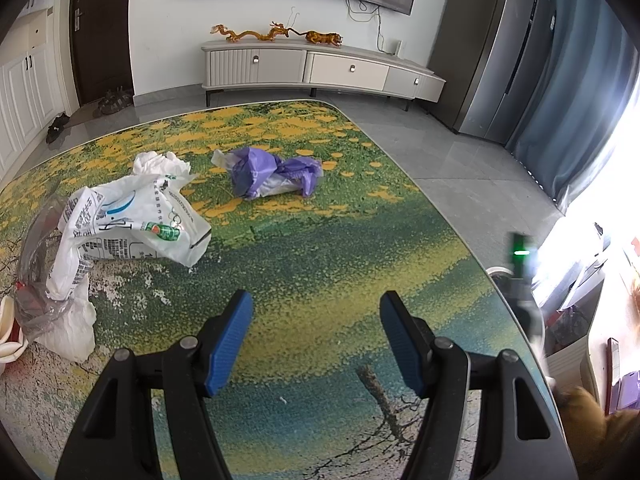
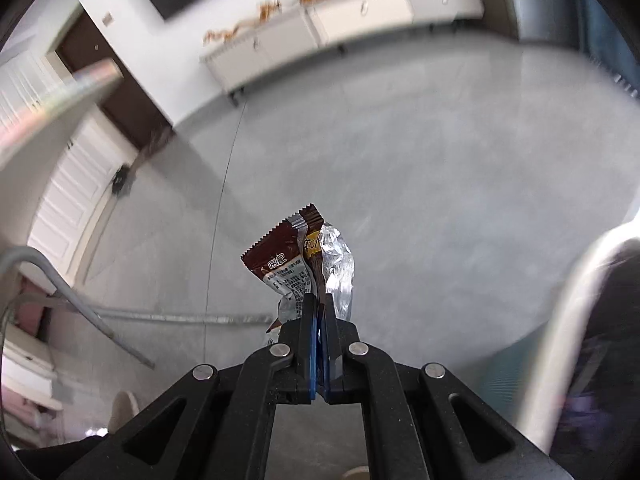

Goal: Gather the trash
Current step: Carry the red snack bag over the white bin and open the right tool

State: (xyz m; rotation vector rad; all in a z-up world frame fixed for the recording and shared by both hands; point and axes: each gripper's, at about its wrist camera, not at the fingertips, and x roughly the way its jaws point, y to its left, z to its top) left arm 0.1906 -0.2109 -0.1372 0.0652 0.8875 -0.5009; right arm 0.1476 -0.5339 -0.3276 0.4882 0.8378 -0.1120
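The right gripper pinches a brown snack wrapper for disposal, while the left gripper hovers wide open and empty over the table.

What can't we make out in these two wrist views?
- Left wrist: what lies under the white printed bag and clear plastic; they cover it.
- Left wrist: the items at the right edge, washed out by window glare.
- Right wrist: the lower end of the snack wrapper, pinched inside the right gripper.
- Right wrist: where a bin is; background is motion-blurred.
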